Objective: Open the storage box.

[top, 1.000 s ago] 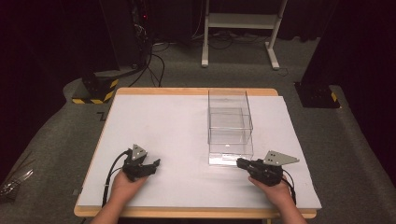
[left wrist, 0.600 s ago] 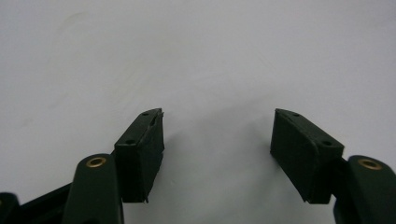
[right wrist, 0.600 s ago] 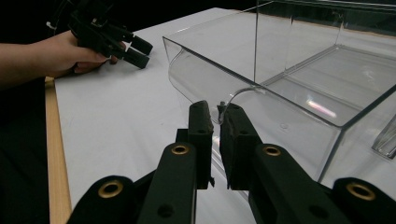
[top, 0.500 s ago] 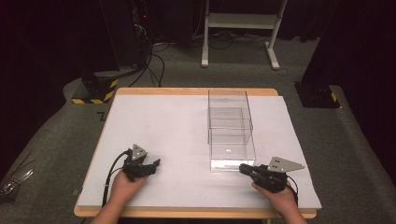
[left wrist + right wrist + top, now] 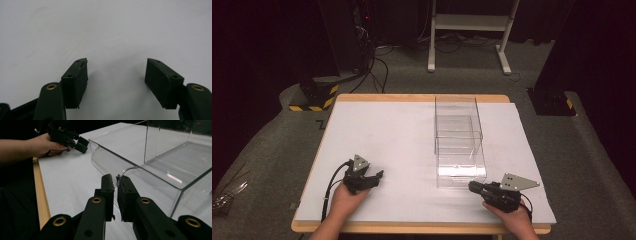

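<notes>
A clear plastic box (image 5: 459,140) stands right of the table's middle, its open front with a curved lip (image 5: 105,157) facing the near edge. My right gripper (image 5: 472,187) rests on the white sheet just before that front. Its jaws (image 5: 116,180) are shut with nothing between them, and they point at the lip. My left gripper (image 5: 378,176) lies on the sheet at the near left, well apart from the box. It stands open (image 5: 116,68) over bare white surface, and it appears far off in the right gripper view (image 5: 81,143), held by a hand.
The white sheet (image 5: 387,130) covers a wooden table whose edge (image 5: 41,197) runs close to both hands. Beyond the far edge lie cables, a white stand (image 5: 469,30) and a black-and-yellow striped base (image 5: 314,97) on grey carpet.
My right gripper has drawn back from the box front toward the near edge. The left gripper has stayed where it was.
</notes>
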The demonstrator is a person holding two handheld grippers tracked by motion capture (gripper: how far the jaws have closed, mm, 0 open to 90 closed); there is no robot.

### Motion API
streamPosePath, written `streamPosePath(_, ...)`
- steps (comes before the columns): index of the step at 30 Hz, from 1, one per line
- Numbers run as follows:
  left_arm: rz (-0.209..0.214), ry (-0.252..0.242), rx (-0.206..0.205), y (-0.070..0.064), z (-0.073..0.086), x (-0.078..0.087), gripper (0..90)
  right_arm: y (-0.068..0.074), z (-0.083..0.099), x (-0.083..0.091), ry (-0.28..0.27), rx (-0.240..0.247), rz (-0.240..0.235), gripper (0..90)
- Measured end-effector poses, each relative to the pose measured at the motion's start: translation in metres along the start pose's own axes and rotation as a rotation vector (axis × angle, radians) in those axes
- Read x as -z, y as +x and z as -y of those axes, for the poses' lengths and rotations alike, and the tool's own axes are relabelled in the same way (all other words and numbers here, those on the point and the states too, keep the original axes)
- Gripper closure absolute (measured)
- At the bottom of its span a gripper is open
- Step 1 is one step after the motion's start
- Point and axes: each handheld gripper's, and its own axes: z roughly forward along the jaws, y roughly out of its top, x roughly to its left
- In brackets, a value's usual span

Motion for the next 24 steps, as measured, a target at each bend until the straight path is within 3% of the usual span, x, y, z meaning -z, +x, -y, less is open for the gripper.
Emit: streamPosePath(24, -0.001, 0.0, -0.001, -0.0001, 0.0, 0.0, 35.0, 0.0077, 0.0086, 0.0051, -0.025, -0.009, 0.007, 82.3)
